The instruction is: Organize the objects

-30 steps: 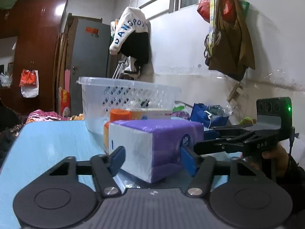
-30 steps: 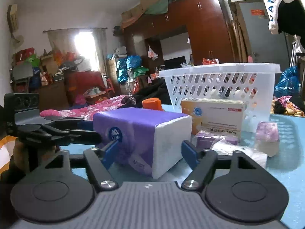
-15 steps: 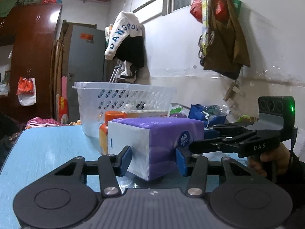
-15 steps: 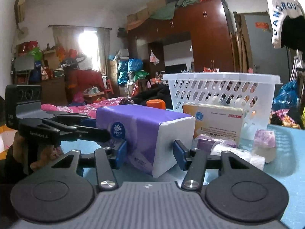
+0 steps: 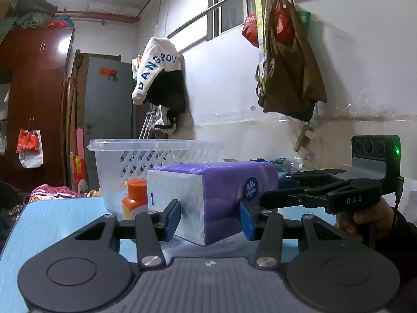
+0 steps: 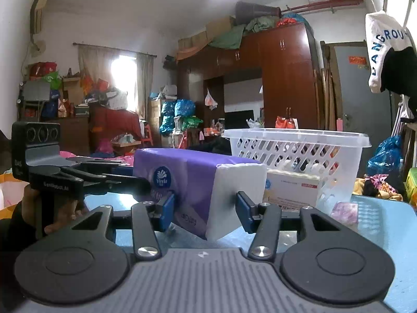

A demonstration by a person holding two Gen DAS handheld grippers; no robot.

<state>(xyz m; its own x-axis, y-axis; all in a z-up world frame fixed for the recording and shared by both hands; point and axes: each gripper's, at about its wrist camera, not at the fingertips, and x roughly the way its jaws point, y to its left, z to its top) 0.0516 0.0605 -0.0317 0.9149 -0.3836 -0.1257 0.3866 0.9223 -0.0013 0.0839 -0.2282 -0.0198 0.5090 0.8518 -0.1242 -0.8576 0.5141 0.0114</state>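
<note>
A purple and white tissue pack (image 5: 211, 198) is held off the blue table (image 5: 60, 214) by both grippers at opposite corners. My left gripper (image 5: 209, 220) is shut on its near corner, blue pads pressed on both sides. My right gripper (image 6: 204, 212) is shut on the pack (image 6: 200, 182) from the other end. Each gripper shows in the other's view, the right one (image 5: 320, 195) and the left one (image 6: 78, 177). A white slotted basket (image 5: 156, 156) stands behind the pack, also in the right wrist view (image 6: 299, 151).
An orange-capped bottle (image 5: 134, 198) stands by the basket. A white carton (image 6: 289, 190) leans at the basket's front, with a small purple packet (image 6: 344, 210) beside it. A wall with hanging bags (image 5: 286, 65) is close on the right.
Both grippers closed from open onto the tissue pack, then lifted it off the table. The basket and table sit lower in both views now.
</note>
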